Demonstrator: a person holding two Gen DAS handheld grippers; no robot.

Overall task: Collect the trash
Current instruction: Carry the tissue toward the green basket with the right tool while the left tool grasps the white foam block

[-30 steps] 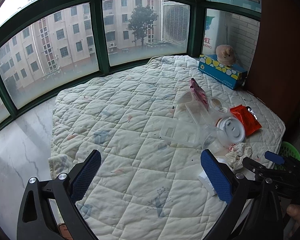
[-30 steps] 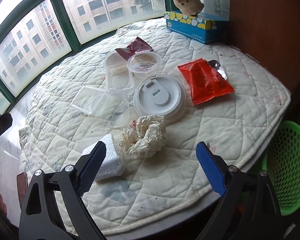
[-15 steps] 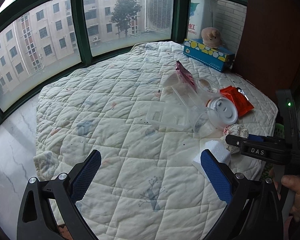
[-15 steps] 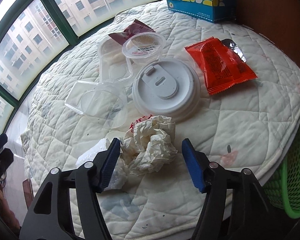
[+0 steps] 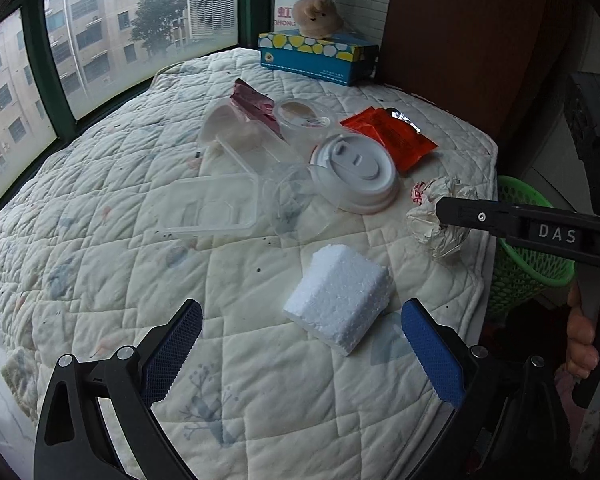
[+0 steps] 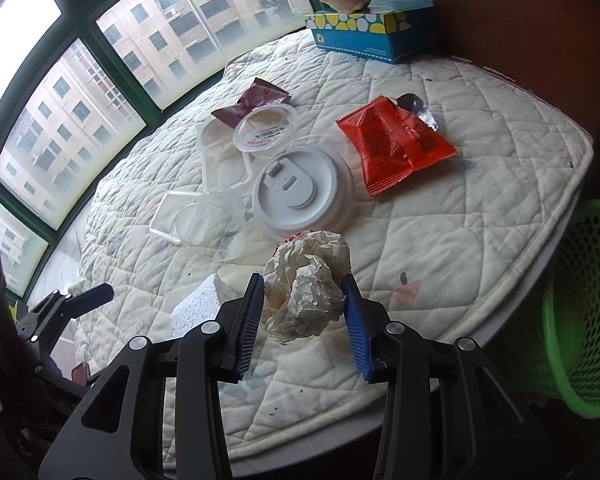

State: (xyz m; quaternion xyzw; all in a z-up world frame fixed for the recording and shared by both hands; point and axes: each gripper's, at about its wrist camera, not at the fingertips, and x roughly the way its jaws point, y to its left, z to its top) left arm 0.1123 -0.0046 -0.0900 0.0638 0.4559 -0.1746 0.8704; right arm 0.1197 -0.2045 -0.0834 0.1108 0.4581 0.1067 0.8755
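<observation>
The right gripper [image 6: 303,312] was closing on one crumpled paper wad [image 6: 305,286], pads touching it. The left gripper [image 5: 300,344] gaped empty, one foam block [image 5: 339,301] just ahead. The basket [image 6: 580,300] was cut off.

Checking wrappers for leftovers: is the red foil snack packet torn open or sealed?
Torn open. The red foil snack packet lies flat on the quilted cover, its far end ripped, silver lining exposed. Contents: cannot tell.
</observation>
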